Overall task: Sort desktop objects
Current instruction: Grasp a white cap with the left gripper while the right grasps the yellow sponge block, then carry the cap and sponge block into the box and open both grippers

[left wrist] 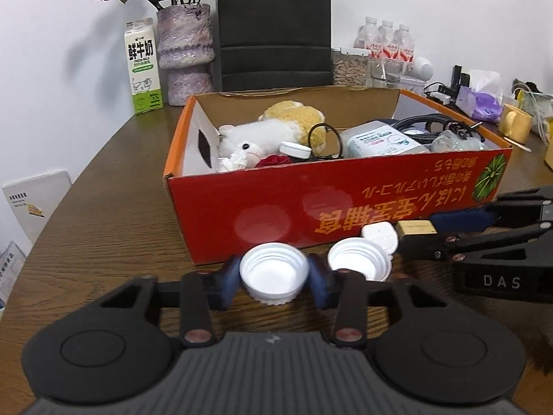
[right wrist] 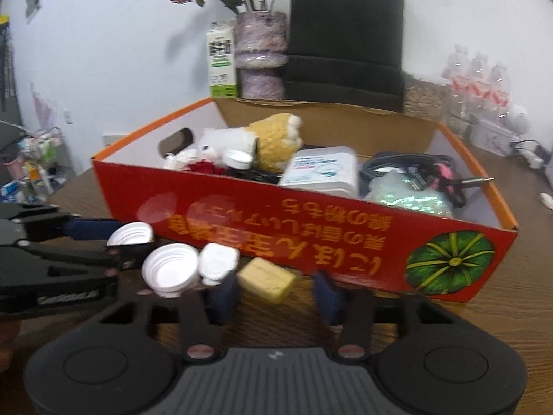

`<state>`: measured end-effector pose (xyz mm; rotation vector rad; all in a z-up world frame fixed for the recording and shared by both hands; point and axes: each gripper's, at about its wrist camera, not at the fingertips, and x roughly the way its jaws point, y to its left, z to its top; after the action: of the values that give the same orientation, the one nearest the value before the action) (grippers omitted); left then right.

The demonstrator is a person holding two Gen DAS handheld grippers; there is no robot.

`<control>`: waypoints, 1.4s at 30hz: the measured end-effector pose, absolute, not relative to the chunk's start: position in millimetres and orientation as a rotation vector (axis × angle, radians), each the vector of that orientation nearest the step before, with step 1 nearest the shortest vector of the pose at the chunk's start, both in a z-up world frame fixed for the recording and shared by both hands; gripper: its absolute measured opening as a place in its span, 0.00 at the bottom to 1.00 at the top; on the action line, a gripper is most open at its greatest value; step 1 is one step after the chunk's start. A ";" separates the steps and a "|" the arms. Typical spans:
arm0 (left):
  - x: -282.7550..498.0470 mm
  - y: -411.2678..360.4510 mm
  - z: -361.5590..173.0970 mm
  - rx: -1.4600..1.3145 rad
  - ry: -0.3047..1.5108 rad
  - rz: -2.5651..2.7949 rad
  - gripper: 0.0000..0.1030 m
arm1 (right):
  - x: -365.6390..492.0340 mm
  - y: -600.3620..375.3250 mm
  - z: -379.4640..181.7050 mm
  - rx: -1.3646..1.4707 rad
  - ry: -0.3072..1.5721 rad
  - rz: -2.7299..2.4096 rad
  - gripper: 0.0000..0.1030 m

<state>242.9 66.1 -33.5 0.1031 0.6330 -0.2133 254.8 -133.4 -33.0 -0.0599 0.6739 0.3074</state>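
Left gripper (left wrist: pixel 274 278) low, clamping white cap (left wrist: pixel 273 273)

The milk carton (left wrist: pixel 143 69) at the upper left of the left wrist view carries large dark characters "鲜牛奶" above a green band with a cow drawing. Low at the right edge, the body of the other tongs (left wrist: pixel 501 282) shows the letters "DAS". The red box (left wrist: pixel 311 207) in the middle bears orange-yellow characters printed upside down across its front wall; they are hard to make out.
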 end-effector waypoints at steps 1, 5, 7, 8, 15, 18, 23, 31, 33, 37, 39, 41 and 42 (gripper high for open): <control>242.0 64.9 -33.6 0.108 0.630 -0.214 0.40 | 252.8 -132.2 -32.5 -0.065 0.672 0.306 0.33; 239.6 64.2 -33.2 0.109 0.626 -0.213 0.40 | 249.7 -132.1 -34.0 -0.054 0.656 0.307 0.32; 238.8 64.4 -33.0 0.108 0.626 -0.208 0.40 | 248.5 -132.8 -34.0 -0.045 0.655 0.314 0.32; 238.7 64.6 -33.0 0.108 0.626 -0.204 0.40 | 247.8 -133.0 -33.9 -0.044 0.651 0.312 0.32; 228.6 66.3 -24.4 0.104 0.591 -0.187 0.40 | 239.2 -135.3 -28.7 -0.044 0.626 0.313 0.32; 218.9 65.4 -15.1 0.104 0.557 -0.181 0.40 | 232.1 -137.7 -24.5 -0.039 0.605 0.315 0.32; 202.9 64.5 7.5 0.082 0.487 -0.186 0.40 | 218.7 -146.1 -11.8 -0.022 0.561 0.318 0.32; 203.2 51.0 48.0 0.007 0.373 -0.214 0.40 | 214.8 -157.1 27.5 -0.014 0.435 0.308 0.32; 208.2 44.8 57.5 -0.001 0.346 -0.221 0.40 | 218.7 -160.8 38.7 -0.015 0.402 0.296 0.32; 223.2 32.9 68.8 -0.013 0.313 -0.220 0.40 | 231.0 -168.6 55.8 -0.005 0.353 0.269 0.32; 232.2 26.0 72.0 -0.016 0.302 -0.220 0.40 | 238.3 -172.9 61.2 0.003 0.335 0.257 0.32; 242.6 18.4 74.1 -0.014 0.293 -0.213 0.40 | 247.5 -177.5 65.0 0.012 0.329 0.245 0.32; 247.4 16.0 73.4 -0.010 0.293 -0.211 0.40 | 252.5 -179.0 66.6 0.013 0.327 0.241 0.32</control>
<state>247.4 16.0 73.4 -0.0095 0.2928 -0.2114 252.5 -179.0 66.6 0.0133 0.3265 0.2405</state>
